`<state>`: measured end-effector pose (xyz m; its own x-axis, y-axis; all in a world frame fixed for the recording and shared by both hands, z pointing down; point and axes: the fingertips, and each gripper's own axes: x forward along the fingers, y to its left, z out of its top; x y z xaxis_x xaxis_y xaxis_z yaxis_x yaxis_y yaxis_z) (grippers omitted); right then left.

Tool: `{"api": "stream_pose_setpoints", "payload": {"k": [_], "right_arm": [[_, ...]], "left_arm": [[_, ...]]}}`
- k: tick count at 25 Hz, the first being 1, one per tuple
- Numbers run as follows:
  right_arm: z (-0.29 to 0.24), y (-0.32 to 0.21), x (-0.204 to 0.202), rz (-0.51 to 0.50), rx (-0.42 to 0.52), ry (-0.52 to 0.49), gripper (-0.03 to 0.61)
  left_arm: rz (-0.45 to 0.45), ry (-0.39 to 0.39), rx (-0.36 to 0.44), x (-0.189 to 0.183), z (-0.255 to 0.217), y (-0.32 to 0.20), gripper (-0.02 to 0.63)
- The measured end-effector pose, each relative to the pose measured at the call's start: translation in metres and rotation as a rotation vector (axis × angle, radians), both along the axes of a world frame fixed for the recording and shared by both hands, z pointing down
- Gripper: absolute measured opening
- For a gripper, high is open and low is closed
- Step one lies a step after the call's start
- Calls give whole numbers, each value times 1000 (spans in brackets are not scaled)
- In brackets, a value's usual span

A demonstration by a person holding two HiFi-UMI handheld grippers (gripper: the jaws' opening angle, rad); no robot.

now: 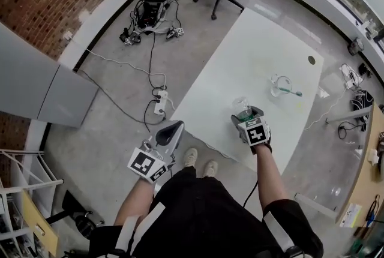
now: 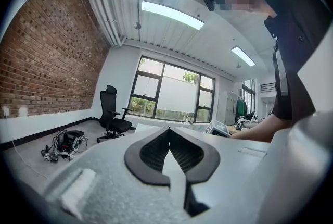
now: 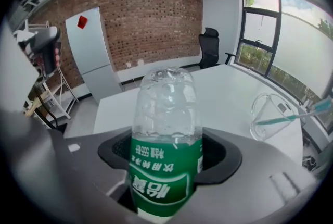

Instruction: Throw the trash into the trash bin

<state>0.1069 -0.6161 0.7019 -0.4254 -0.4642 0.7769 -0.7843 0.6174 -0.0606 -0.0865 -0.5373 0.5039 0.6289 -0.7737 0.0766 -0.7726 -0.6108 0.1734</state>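
Bottle [image 3: 165, 108], clear plastic with green label, was at the near edge of the white table [image 1: 258, 53], pinched at the label by the right gripper [image 1: 246, 117], with a jaw against each side. Left gripper [image 2: 169, 134] was off the table, jaws pressed together, empty. Trash bin: in no view. Grip judged made; carrying and dropping remained.

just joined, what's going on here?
A person stands at the near edge of a white table with a gripper in each hand. The right gripper is closed on a clear plastic bottle with a green label, at that edge. The left gripper is shut and empty, held off to the side over the floor. A clear cup holding a toothbrush stands further along the table. No trash bin is in view.
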Motion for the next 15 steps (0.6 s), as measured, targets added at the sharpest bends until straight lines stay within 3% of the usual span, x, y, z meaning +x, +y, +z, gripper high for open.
{"api": "stream_pose_setpoints", "payload": {"k": [6, 11, 15], "right_arm": [[-81, 4, 0, 33, 143, -325, 319], [-161, 22, 28, 52, 331, -488, 319], [-201, 46, 57, 59, 470, -532, 319]], "left_arm": [[112, -6, 48, 46, -19, -1, 2], [192, -4, 120, 80, -43, -9, 2], [222, 31, 151, 95, -56, -18, 2]]}}
